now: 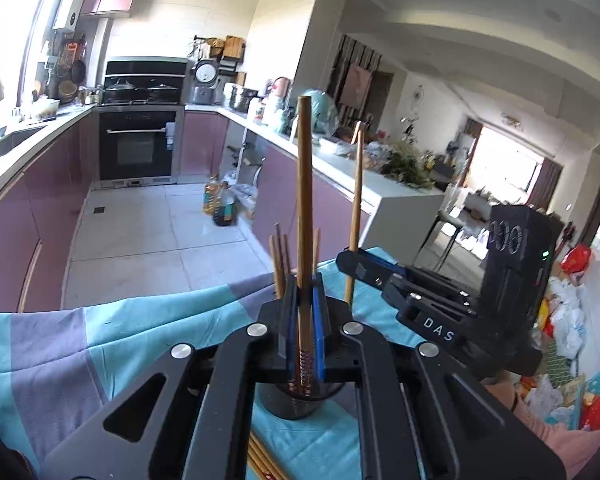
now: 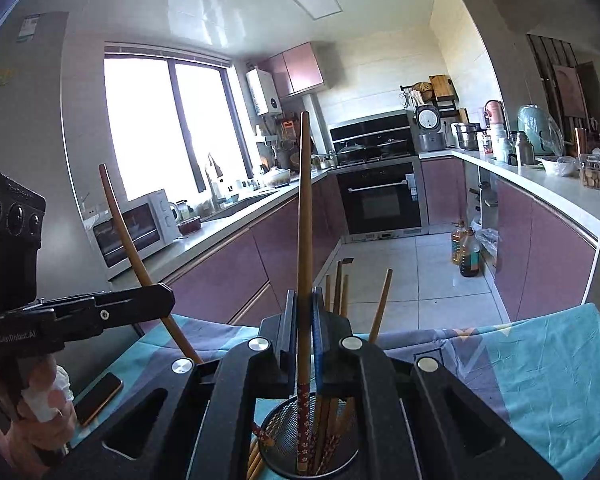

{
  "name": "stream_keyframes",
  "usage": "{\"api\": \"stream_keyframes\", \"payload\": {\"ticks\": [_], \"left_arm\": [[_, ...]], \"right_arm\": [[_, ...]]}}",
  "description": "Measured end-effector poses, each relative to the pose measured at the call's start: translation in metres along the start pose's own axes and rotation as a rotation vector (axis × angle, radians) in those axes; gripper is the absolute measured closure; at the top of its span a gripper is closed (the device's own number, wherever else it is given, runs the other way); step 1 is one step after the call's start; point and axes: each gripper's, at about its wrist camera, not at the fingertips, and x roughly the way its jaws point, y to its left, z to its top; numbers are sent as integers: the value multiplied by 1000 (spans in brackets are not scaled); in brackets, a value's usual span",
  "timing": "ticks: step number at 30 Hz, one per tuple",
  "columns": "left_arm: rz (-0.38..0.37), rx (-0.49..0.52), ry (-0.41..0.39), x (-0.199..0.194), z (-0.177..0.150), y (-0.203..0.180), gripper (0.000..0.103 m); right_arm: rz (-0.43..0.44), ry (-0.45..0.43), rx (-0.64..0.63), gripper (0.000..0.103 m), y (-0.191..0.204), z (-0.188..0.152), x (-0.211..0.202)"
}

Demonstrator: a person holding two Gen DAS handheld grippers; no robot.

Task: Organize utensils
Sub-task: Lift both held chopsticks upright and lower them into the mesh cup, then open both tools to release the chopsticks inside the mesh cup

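Left wrist view: left gripper (image 1: pixel 305 280) clamping upright chopstick (image 1: pixel 304 200) over mesh holder (image 2: pixel 308 436). Right gripper (image 2: pixel 304 300) gripping second chopstick (image 2: pixel 304 240), tip sitting inside holder on blue cloth (image 1: pixel 100 340).

White letters "DAS" on the black body of the right gripper (image 1: pixel 350 262), right of centre in the left wrist view, small pale print, seemingly "GenRobot.AI", on the left gripper (image 2: pixel 168 296) body, lower left of the right wrist view
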Motion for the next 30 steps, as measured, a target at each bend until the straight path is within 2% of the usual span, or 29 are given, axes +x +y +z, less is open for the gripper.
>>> {"api": "stream_keyframes", "payload": {"ticks": [5, 12, 16, 22, 23, 24, 25, 26, 27, 30], "left_arm": [[13, 27, 85, 26, -10, -5, 96], [-12, 73, 201, 59, -29, -1, 96], [-14, 79, 242, 73, -36, 5, 96], [6, 68, 272, 91, -39, 11, 95], [13, 62, 271, 94, -38, 13, 94], [13, 59, 272, 96, -38, 15, 86], [11, 50, 266, 96, -39, 16, 73], [11, 45, 262, 98, -39, 17, 69], [9, 42, 257, 97, -39, 18, 67], [19, 31, 241, 93, -41, 21, 66]], "right_arm": [[-15, 58, -4, 97, -6, -10, 16], [-31, 193, -8, 97, -11, -28, 26], [-31, 262, 8, 97, -14, -37, 30], [-49, 309, 33, 95, -17, -44, 38], [-57, 310, 37, 94, -17, -45, 38], [-63, 307, 42, 91, -18, -46, 38], [-63, 304, 44, 89, -18, -46, 37], [-64, 300, 47, 83, -19, -46, 36], [-67, 294, 49, 79, -19, -46, 35], [-69, 284, 45, 78, -20, -45, 33]]}}
